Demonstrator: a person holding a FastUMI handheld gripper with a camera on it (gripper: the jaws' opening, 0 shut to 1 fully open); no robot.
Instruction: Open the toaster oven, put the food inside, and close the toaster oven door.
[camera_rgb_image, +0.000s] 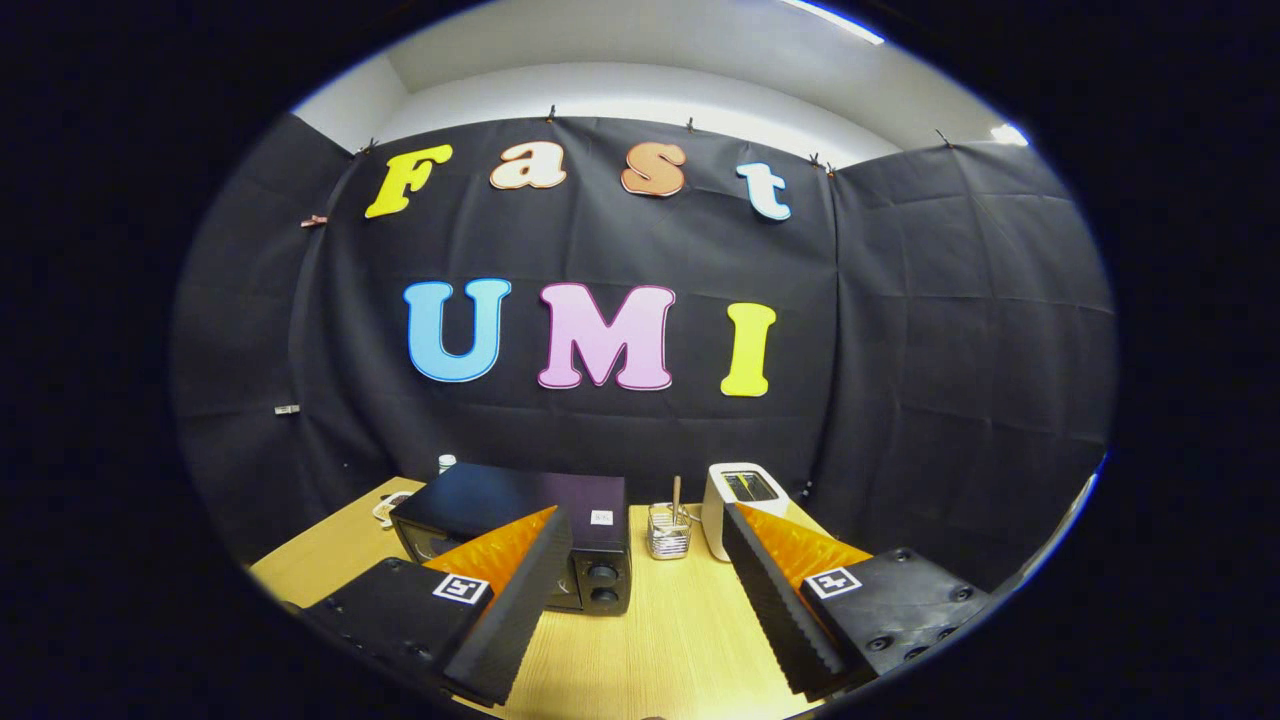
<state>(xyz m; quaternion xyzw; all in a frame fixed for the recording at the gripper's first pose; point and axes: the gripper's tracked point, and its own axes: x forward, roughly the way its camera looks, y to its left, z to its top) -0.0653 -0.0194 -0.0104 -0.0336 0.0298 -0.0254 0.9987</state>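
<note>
A black toaster oven (520, 510) stands on the wooden table (660, 620), just beyond my left finger. Its two round knobs (602, 583) face me on its right side, and its door is mostly hidden behind that finger. My gripper (648, 522) is open and raised above the table, with its black ridged fingers (520, 600) spread wide and nothing between them. I see no food item.
A white pop-up toaster (740, 505) stands beyond my right finger. A small clear glass holder (668, 530) with a stick in it sits between the oven and the toaster. A small white object (388, 506) and a white-capped bottle (446, 463) lie behind the oven.
</note>
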